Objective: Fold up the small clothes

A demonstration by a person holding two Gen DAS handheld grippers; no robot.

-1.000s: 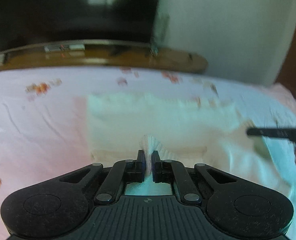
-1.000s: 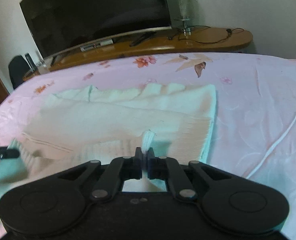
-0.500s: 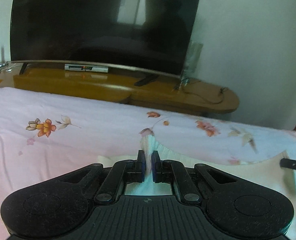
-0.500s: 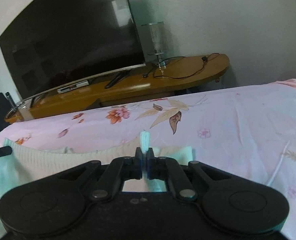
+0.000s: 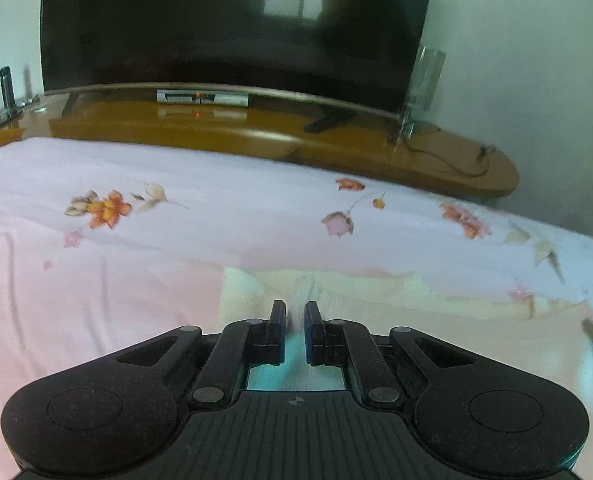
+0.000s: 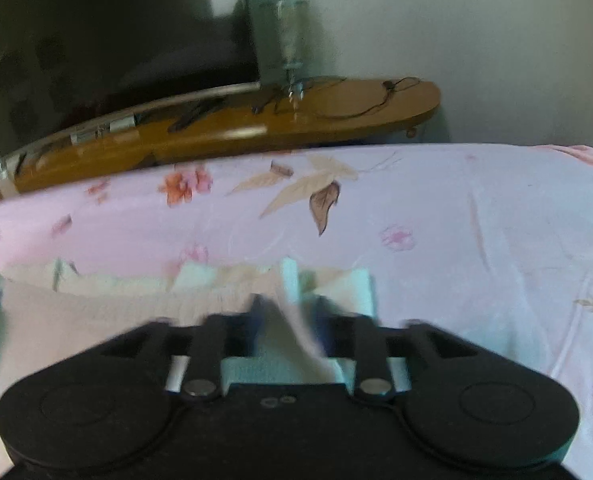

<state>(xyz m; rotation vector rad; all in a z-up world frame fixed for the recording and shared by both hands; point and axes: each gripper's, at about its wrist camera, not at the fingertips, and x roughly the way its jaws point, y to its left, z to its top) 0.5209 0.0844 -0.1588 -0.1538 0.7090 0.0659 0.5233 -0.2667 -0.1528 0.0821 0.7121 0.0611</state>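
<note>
1. Knitwear: a pale cream-and-mint ribbed knit garment (image 5: 396,300) lies flat on the bed, under both grippers.
2. The left gripper (image 5: 295,320) has its fingers parted, a narrow gap between them, nothing pinched.
3. The right gripper (image 6: 292,320) is blurred; its fingers stand spread, cloth loose between.
4. A pink floral bedsheet (image 5: 176,240) covers the bed.
5. Beyond it, a curved glossy wooden TV stand (image 6: 256,128) carries a large dark television (image 5: 232,24) and a clear glass lamp (image 6: 290,48).

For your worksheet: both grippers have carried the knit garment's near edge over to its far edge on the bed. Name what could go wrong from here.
1. The right gripper is open and blurred, with a strip of the garment still between its fingers; pulling back could drag the fold open.
2. The left gripper is open too, so the released edge may land out of line.
</note>
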